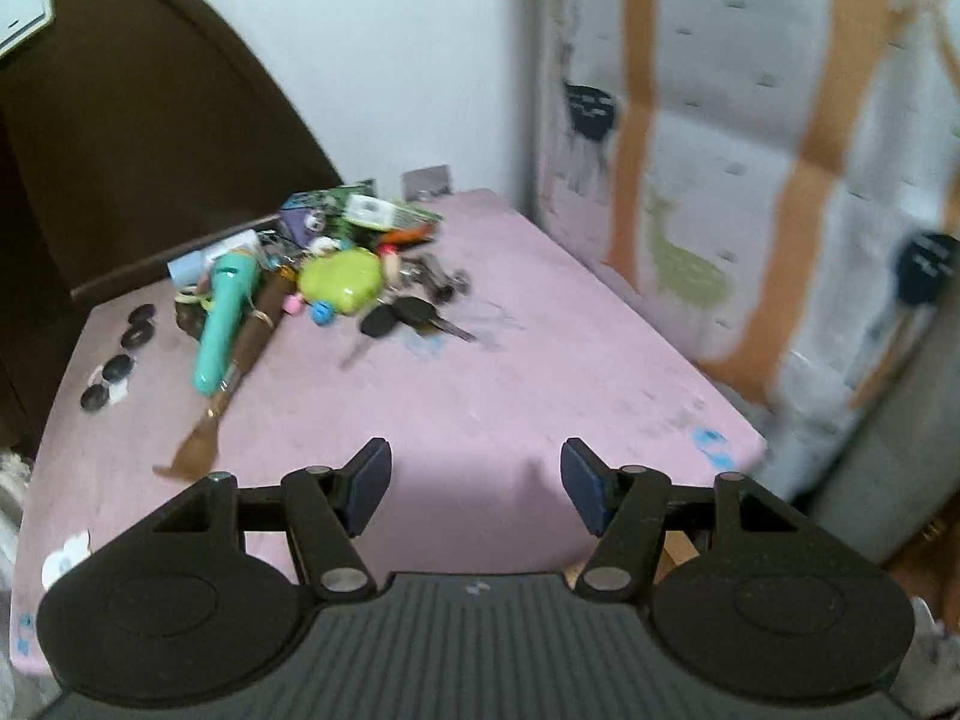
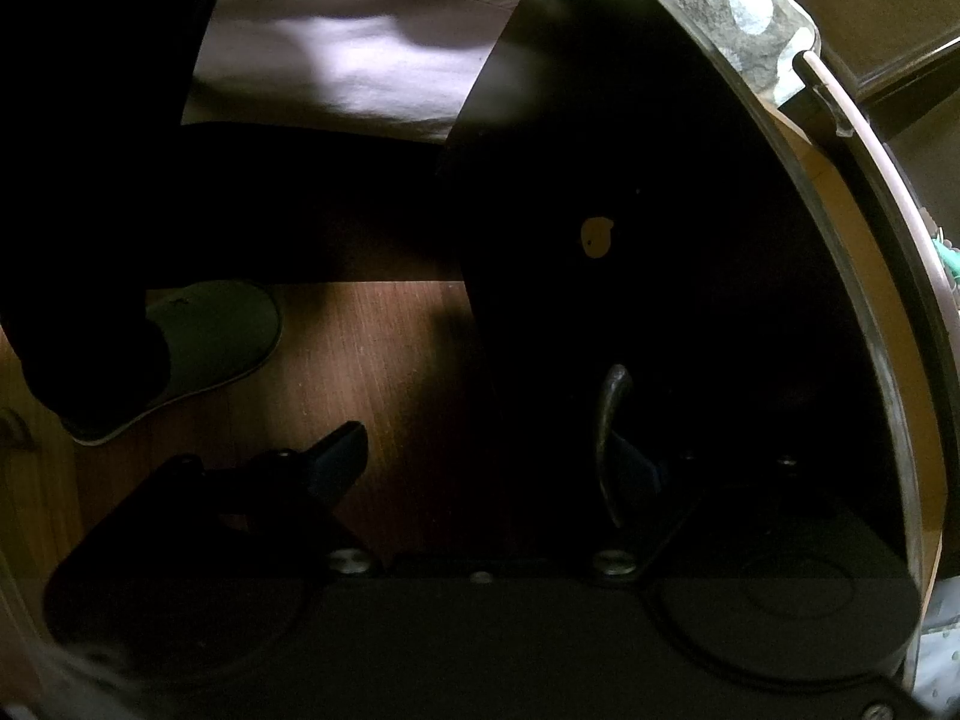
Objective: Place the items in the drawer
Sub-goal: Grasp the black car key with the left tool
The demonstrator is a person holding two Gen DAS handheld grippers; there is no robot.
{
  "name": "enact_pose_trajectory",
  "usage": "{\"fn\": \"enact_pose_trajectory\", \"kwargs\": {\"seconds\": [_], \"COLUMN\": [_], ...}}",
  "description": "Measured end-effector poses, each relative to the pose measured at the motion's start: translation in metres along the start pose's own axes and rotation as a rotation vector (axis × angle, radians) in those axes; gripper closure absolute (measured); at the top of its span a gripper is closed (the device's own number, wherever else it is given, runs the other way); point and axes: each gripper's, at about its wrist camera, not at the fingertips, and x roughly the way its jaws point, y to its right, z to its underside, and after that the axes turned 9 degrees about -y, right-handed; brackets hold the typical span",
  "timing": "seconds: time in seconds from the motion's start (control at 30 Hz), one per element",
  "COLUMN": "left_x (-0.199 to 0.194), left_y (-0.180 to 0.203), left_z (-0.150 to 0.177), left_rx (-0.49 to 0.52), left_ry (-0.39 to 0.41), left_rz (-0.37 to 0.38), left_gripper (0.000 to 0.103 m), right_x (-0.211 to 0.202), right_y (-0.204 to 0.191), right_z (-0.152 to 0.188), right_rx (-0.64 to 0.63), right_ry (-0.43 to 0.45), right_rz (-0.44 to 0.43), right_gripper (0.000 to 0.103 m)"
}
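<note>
The left wrist view looked across a pink table [image 1: 480, 396] with a heap of small items [image 1: 312, 264] at its far left part. The left gripper [image 1: 475, 483] hung over the near edge, its jaws apart with nothing between them; only bare pink showed in the gap. In the heap lay a teal torch [image 1: 225, 318], tilted with its narrow end toward the camera, touching a brown brush [image 1: 240, 372] just beside it. A lime-green case [image 1: 342, 282] sat in the middle, and black keys [image 1: 402, 318] lay just in front of it. Four black discs [image 1: 120, 354] ran in a row near the left edge, apart from the heap. A quilted mattress [image 1: 750, 150] with orange bands stood against the right side of the table.

The right wrist view was dark. The right gripper [image 2: 480, 462] had its jaws wide apart. A curved metal handle [image 2: 612, 438] on the dark drawer front [image 2: 660, 252] sat just inside the right finger [image 2: 636, 468]; whether they touched could not be told. The left finger [image 2: 336, 456] stood free over the brown wood floor [image 2: 372, 360]. A pale slipper [image 2: 204, 348] lay on the floor to the left. The inside of the drawer was not visible in either view.
</note>
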Motion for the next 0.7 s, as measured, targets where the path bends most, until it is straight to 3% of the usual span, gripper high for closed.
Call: {"fn": "enact_pose_trajectory", "kwargs": {"seconds": [0.3, 0.7], "left_x": [0.05, 0.101], "left_y": [-0.022, -0.031], "left_z": [-0.039, -0.08], "left_rx": [-0.026, -0.084], "left_ry": [0.049, 0.05], "left_rz": [-0.038, -0.117], "left_gripper": [0.042, 0.068], "right_x": [0.0, -0.001], "right_y": [0.001, 0.001], "right_z": [0.001, 0.002], "right_rx": [0.001, -0.006], "right_ry": [0.004, 0.01], "right_rz": [-0.001, -0.001], "right_gripper": [0.015, 0.015]}}
